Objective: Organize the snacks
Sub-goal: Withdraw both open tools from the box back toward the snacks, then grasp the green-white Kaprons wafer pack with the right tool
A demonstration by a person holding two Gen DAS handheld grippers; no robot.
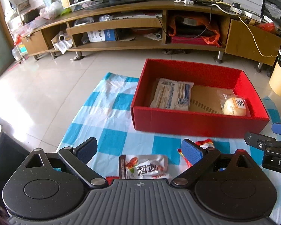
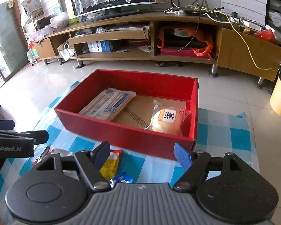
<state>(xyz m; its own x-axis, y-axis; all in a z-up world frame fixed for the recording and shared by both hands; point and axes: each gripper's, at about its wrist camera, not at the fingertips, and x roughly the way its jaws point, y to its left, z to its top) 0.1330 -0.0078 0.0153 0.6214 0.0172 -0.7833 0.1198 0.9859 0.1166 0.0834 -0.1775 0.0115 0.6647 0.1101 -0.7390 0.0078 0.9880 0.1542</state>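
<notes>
The left gripper (image 1: pixel 138 150) is hanging wide open over a silver snack packet (image 1: pixel 143 166) lying in front of the red box (image 1: pixel 196 124); the right gripper (image 2: pixel 142 153) is gaping empty. Straddling the packet's short width before pinching should be working best.

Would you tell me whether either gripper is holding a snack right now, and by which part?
Nothing is held: the left gripper and right gripper both have open, empty jaws.
</notes>
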